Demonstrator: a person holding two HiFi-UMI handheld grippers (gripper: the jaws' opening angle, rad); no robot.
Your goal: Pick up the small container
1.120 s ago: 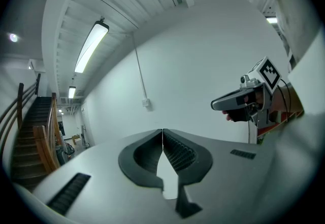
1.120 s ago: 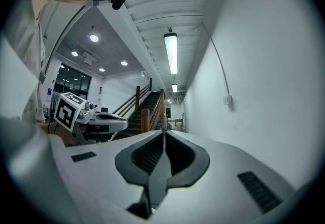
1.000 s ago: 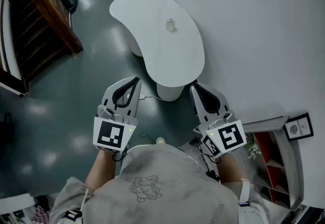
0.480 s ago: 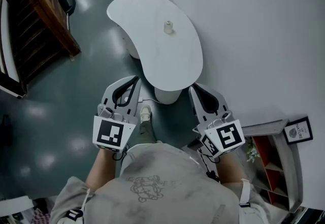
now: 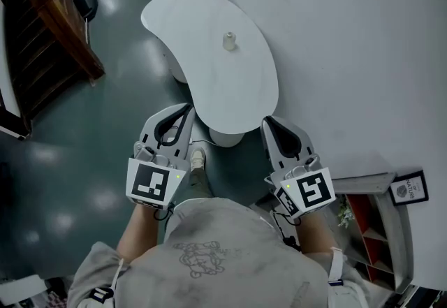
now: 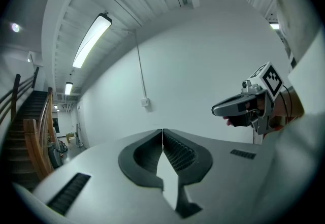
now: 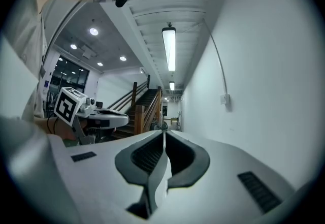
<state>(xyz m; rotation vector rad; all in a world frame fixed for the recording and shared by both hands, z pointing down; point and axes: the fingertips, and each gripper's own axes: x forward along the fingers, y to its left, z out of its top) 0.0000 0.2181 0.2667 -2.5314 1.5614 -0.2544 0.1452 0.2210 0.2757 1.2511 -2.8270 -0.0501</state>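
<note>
Short of the desk [image 5: 209, 83], left tongs [image 5: 187, 110] and right tongs [image 5: 267, 120] are closed, empty; approach step: next, open toward the small container [image 5: 228, 40]

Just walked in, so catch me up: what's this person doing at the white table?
A person stands at the near end of the curved white table, one hand-held gripper in each hand. The left hand-held gripper and right hand-held gripper are both shut and empty. The small container sits untouched farther along the table; the pickup has not started.
</note>
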